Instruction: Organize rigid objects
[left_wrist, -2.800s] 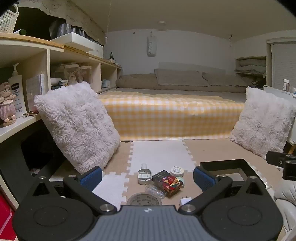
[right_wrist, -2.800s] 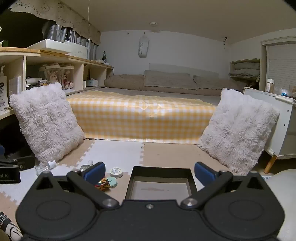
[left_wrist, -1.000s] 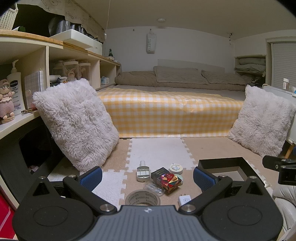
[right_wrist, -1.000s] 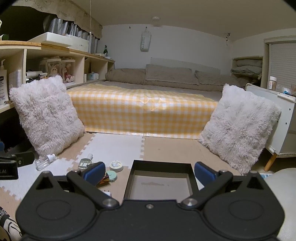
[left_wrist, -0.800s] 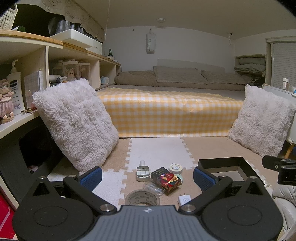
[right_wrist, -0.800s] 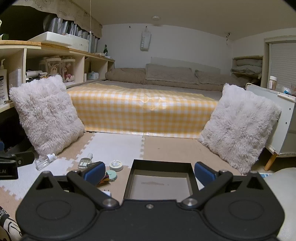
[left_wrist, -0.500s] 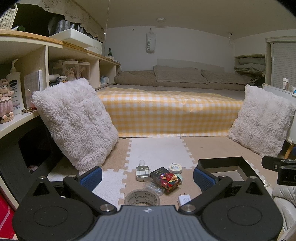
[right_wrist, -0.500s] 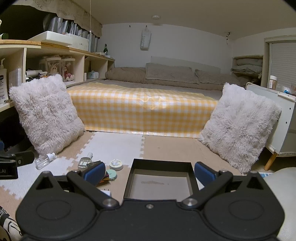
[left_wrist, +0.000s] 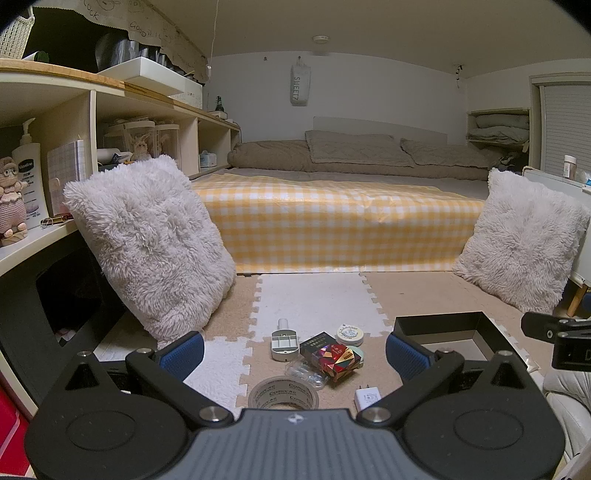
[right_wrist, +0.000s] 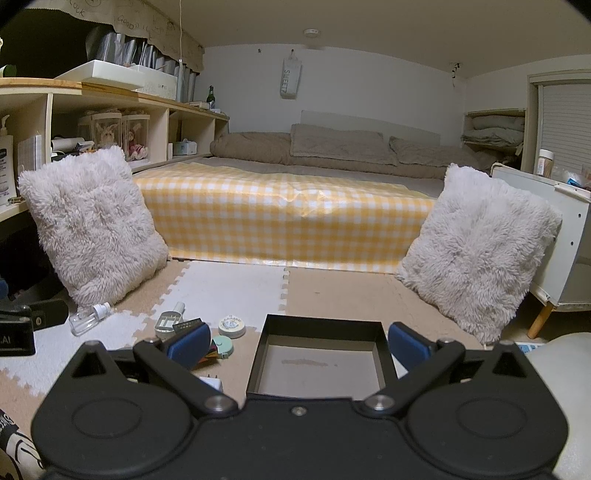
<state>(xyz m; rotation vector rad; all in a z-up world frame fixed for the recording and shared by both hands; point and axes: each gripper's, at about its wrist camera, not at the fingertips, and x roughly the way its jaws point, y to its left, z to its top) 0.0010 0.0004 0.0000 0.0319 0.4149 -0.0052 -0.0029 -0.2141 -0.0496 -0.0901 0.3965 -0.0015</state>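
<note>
A pile of small items lies on the foam floor mat: a tape roll (left_wrist: 283, 392), a colourful patterned box (left_wrist: 335, 361), a white pill case (left_wrist: 284, 339), a round tin (left_wrist: 349, 334) and a white charger (left_wrist: 367, 397). An empty black tray (right_wrist: 321, 319) stands to their right. My left gripper (left_wrist: 295, 350) hovers open over the pile, holding nothing. My right gripper (right_wrist: 298, 343) is open above the tray's near side, empty. A clear spray bottle (right_wrist: 86, 317) lies apart, near the left cushion.
Two fluffy white cushions (left_wrist: 147, 240) (right_wrist: 476, 251) lean at either side of the mat. A bed with a yellow checked cover (left_wrist: 340, 225) closes off the back. Shelves (left_wrist: 48, 155) run along the left and a white cabinet (right_wrist: 565, 243) stands at the right.
Both views have drifted a little, so the tray and pile sit slightly higher in frame than 2.8 s ago. Both grippers stay open and no object has moved.
</note>
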